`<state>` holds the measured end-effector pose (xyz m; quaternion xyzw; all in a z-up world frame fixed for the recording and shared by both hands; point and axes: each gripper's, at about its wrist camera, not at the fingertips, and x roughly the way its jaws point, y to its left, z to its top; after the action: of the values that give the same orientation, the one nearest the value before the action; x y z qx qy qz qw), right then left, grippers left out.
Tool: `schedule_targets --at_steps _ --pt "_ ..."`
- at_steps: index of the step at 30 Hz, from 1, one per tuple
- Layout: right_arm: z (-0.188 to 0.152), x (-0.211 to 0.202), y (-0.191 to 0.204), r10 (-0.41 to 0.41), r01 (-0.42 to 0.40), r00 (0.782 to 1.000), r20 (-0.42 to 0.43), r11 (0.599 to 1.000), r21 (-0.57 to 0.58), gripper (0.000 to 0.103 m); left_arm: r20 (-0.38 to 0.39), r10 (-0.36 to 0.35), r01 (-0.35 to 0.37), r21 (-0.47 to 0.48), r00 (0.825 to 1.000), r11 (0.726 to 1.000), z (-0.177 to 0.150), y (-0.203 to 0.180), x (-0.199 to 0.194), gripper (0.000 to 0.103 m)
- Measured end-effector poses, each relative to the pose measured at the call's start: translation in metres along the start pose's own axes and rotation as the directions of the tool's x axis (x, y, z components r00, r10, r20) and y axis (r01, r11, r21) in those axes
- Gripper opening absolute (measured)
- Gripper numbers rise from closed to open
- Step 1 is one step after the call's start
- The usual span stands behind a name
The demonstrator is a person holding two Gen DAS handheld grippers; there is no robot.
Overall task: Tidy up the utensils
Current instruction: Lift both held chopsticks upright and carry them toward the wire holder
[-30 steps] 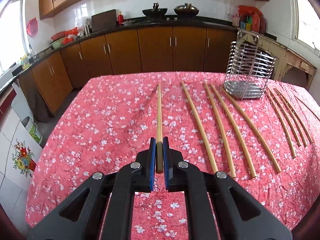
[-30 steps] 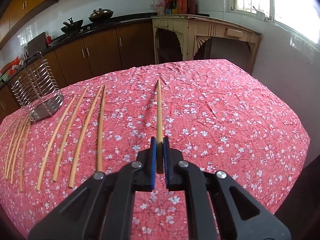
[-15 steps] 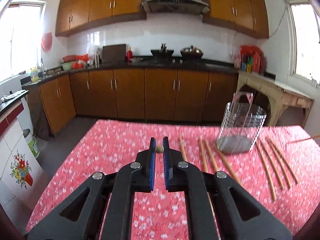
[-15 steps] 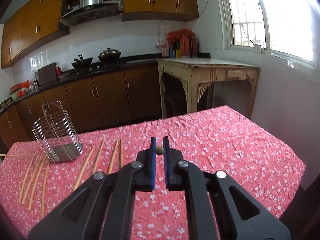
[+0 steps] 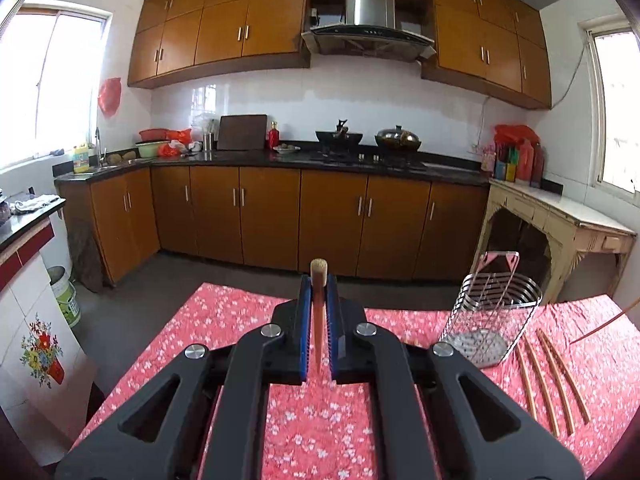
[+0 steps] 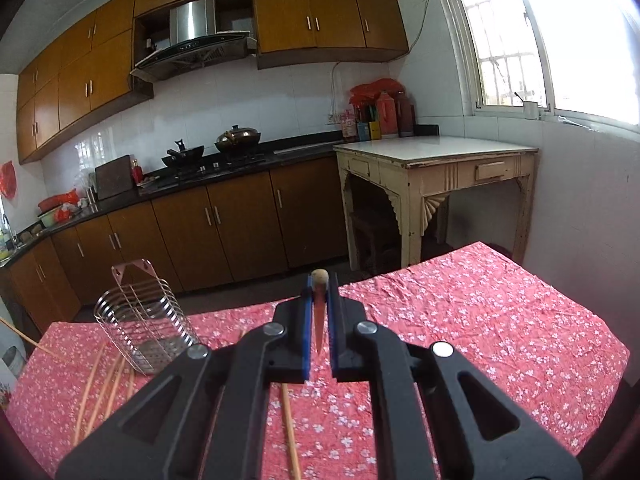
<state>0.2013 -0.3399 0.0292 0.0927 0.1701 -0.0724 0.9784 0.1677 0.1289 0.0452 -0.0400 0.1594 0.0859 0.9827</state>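
My left gripper [image 5: 319, 312] is clamped on one wooden chopstick [image 5: 319, 300] and my right gripper [image 6: 319, 312] on another chopstick [image 6: 319, 304], each stick standing nearly end-on to its camera, blunt end poking up between the blue pads. The main risk, as I judge it, is a slip: a thin round stick pinched at a single spot can pivot or slide through the pads if I swing it quickly. The other risk is missing the wire utensil holder [image 5: 492, 316], whose mouth is narrow; a stick striking its rim could tip the light basket over on the red floral tablecloth [image 5: 224, 320] or knock it onto the chopsticks [image 5: 548, 376] lying just beside it. Both my hands are raised above the table, levelled towards the kitchen cabinets, with the holder off to my left tool's right and to my right tool's left [image 6: 144, 320].
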Motion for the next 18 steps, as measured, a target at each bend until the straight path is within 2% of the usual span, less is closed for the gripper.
schedule_targets --at_steps 8,14,18 --pt "0.029 -0.031 0.015 0.115 -0.116 0.991 0.075 0.993 0.012 0.008 0.056 -0.044 0.045 -0.024 0.997 0.999 0.020 -0.009 -0.014 0.007" --pt "0.062 -0.059 0.044 0.243 -0.247 0.958 0.152 0.969 0.006 0.008 0.127 -0.111 0.119 -0.063 0.986 0.991 0.055 -0.027 -0.026 0.007" --pt "0.083 -0.064 0.072 0.335 -0.336 0.928 0.164 0.942 -0.022 0.008 0.219 -0.146 0.167 -0.083 0.965 0.982 0.087 -0.048 -0.038 0.007"
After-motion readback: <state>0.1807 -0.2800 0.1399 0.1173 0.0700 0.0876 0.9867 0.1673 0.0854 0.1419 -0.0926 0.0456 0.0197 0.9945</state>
